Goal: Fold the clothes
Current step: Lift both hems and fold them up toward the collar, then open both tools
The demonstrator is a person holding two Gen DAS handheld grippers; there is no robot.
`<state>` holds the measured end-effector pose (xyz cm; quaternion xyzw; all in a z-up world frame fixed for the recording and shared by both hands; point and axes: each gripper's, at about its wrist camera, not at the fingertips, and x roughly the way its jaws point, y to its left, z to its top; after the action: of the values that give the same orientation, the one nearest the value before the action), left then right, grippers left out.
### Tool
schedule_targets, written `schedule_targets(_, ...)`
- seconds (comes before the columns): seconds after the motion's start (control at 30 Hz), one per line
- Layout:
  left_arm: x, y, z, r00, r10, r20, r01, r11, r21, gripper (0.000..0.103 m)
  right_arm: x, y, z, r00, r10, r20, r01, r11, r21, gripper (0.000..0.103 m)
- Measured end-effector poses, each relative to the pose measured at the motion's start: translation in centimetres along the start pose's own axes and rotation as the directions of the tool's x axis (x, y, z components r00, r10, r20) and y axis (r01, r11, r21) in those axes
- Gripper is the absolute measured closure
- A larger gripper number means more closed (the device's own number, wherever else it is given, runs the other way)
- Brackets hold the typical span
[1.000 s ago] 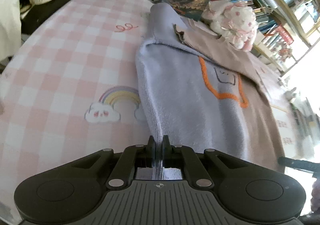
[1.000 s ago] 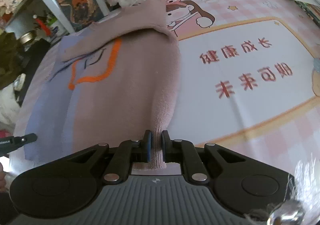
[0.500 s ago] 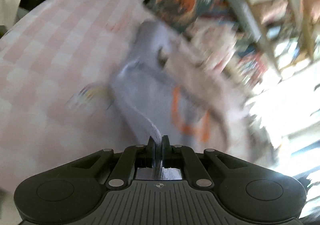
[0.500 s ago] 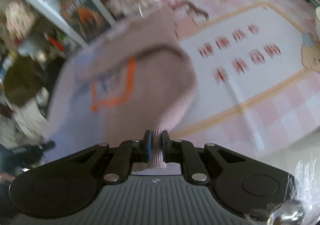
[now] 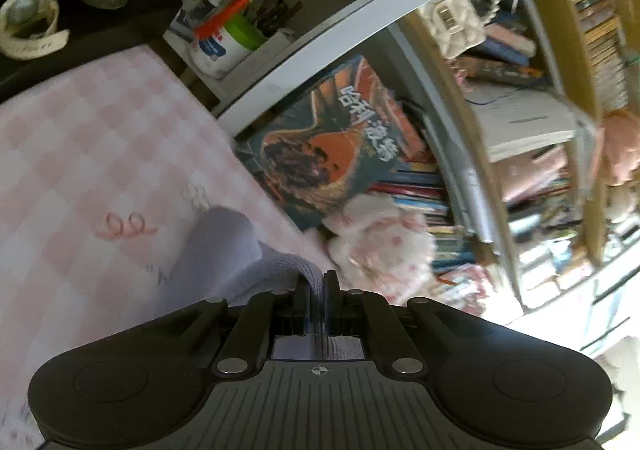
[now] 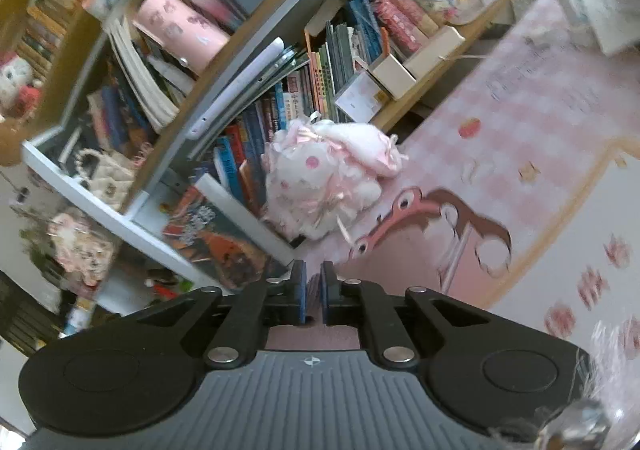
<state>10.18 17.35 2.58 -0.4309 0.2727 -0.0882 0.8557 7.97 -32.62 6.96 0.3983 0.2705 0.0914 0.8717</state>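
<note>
The sweater (image 5: 224,246) is lavender on one half and dusty pink on the other. In the left wrist view only a lavender fold shows, rising from the pink checked mat (image 5: 80,154) into my left gripper (image 5: 316,286), which is shut on its ribbed hem. In the right wrist view my right gripper (image 6: 314,290) has its jaws closing to nearly touching. A strip of the pink cloth (image 6: 312,334) shows in the slot behind the pads. The rest of the sweater hangs below both cameras, hidden.
A white and pink plush toy (image 6: 328,178) lies at the mat's far edge, against a leaning book (image 5: 332,142) and a crowded bookshelf (image 6: 240,70). A tub of pens (image 5: 228,38) stands at the back left. The printed mat (image 6: 540,98) stretches right.
Both grippers have lifted and swung forward toward the bookshelf with the hem still pinched. The spread sweater body has dropped out of both views, and both cameras have rolled.
</note>
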Motion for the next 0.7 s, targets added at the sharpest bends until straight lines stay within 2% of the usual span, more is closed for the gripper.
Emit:
schedule_targets(0.17,2.9,-0.5,1.0,0.995,0.097,-0.020,-0.096,0.995,0.034,0.097,4.7,-0.3,2.4,0.999,-0.029,-0.033,0.026,0.997,-0.072,0.102)
schedule_targets(0.27,5.0,-0.2,1.3,0.979,0.193,-0.060,-0.190,0.980,0.056,0.087,7.2,-0.5,3.0,0.995,-0.073,-0.069,0.063,0.988,-0.138,0.102)
schedule_targets(0.33,5.9,0.2,1.6,0.963,0.257,-0.083,-0.251,0.965,0.068,0.071,8.6,-0.6,2.9,0.988,-0.115,-0.107,0.092,0.976,-0.198,0.098)
schedule_targets(0.37,5.8,0.2,1.8,0.956,0.285,-0.072,-0.279,0.957,0.079,0.068,9.2,-0.7,2.6,0.981,-0.135,-0.137,0.100,0.967,-0.236,0.097)
schedule_targets(0.4,5.6,0.3,2.0,0.951,0.306,-0.049,-0.301,0.949,0.096,0.059,9.6,-0.8,2.4,0.976,-0.150,-0.157,0.105,0.959,-0.265,0.096)
schedule_targets(0.43,5.1,0.2,2.2,0.948,0.318,-0.013,-0.314,0.942,0.121,0.050,10.0,-0.9,2.0,0.970,-0.166,-0.180,0.107,0.948,-0.299,0.091)
schedule_targets(0.47,4.7,0.1,2.4,0.943,0.332,0.020,-0.331,0.931,0.151,0.048,10.4,-0.8,1.6,0.962,-0.187,-0.198,0.110,0.932,-0.344,0.079)
schedule_targets(0.5,4.5,-0.1,2.5,0.934,0.354,0.040,-0.355,0.913,0.199,0.048,10.8,-0.8,1.1,0.954,-0.208,-0.214,0.112,0.914,-0.389,0.068)
schedule_targets(0.6,5.0,-1.5,2.3,0.908,0.415,0.055,-0.402,0.828,0.390,0.048,12.3,-0.1,-0.5,0.936,-0.264,-0.233,0.102,0.836,-0.540,0.067)
schedule_targets(0.67,5.7,-2.8,1.5,0.905,0.422,0.060,-0.387,0.756,0.529,0.048,13.3,0.4,-1.5,0.926,-0.293,-0.239,0.089,0.783,-0.616,0.067)
schedule_targets(0.7,6.2,-3.6,1.1,0.906,0.418,0.065,-0.371,0.710,0.598,0.047,13.8,0.6,-1.9,0.922,-0.303,-0.241,0.082,0.761,-0.644,0.067)
